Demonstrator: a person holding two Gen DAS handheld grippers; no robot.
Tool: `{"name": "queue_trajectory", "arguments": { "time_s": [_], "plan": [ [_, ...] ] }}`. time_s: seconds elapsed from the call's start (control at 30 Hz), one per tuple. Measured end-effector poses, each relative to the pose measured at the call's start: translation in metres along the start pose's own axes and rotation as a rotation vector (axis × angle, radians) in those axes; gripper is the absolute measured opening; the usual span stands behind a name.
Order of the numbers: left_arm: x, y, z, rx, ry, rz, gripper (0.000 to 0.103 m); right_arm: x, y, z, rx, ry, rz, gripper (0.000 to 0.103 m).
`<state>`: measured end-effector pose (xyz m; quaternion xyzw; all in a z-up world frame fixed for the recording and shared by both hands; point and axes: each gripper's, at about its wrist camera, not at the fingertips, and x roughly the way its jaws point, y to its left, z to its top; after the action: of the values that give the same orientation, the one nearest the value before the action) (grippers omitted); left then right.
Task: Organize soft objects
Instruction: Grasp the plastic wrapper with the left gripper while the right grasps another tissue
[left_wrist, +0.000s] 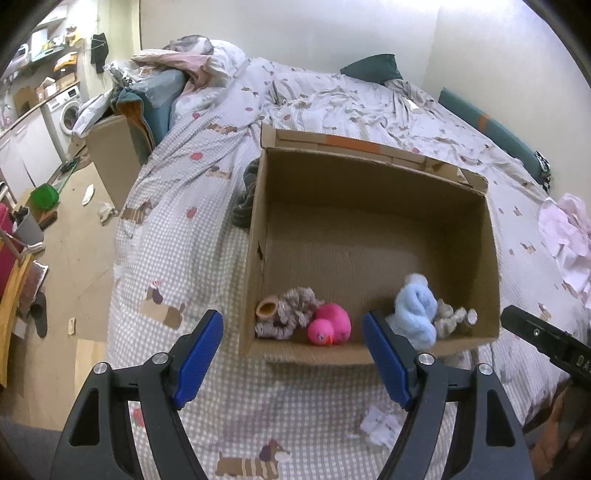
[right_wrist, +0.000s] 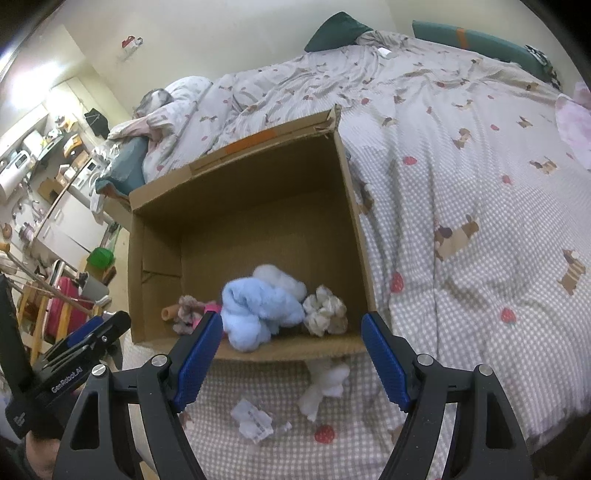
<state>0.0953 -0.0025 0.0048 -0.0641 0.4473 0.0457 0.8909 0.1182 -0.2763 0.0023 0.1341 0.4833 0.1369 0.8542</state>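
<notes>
Both claws, left gripper and right gripper, hang spread and empty; brown cardboard box holds pale-blue fluffy cloth and pink plush duck, white fluffy scrap seemingly awaits outside.

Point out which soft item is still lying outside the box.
The white fluffy piece on the checked bedspread, just before the cardboard box's near wall; the blue, pink and beige ones sit inside.

The box is matt brown cardboard. The blue bundle looks fluffy, the pink duck smooth. The bedcover is checked cloth.
</notes>
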Motion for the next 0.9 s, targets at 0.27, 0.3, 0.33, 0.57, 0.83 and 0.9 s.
{"name": "queue_trajectory", "arguments": {
  "time_s": [0.27,0.3,0.33,0.57,0.83,0.9],
  "plan": [
    [-0.001,-0.008,-0.026,0.004,0.043,-0.011,0.076,-0.002,-0.018,-0.020,0.086,0.058,0.023,0.082],
    [-0.001,-0.009,-0.029,0.008,0.045,-0.013,0.076,-0.002,-0.020,-0.024,0.094,0.066,0.021,0.082],
    [0.000,-0.010,-0.031,0.010,0.049,-0.016,0.076,-0.002,-0.022,-0.026,0.099,0.073,0.018,0.082],
    [0.016,-0.017,-0.046,0.013,0.119,-0.042,0.075,-0.002,-0.032,-0.034,0.126,0.108,0.004,0.082],
    [0.041,-0.042,-0.068,0.068,0.236,-0.124,0.075,0.005,-0.050,-0.037,0.188,0.146,-0.011,0.082],
    [0.054,-0.053,-0.077,0.095,0.296,-0.158,0.074,0.008,-0.053,-0.038,0.195,0.161,-0.008,0.082]
  ]
}}
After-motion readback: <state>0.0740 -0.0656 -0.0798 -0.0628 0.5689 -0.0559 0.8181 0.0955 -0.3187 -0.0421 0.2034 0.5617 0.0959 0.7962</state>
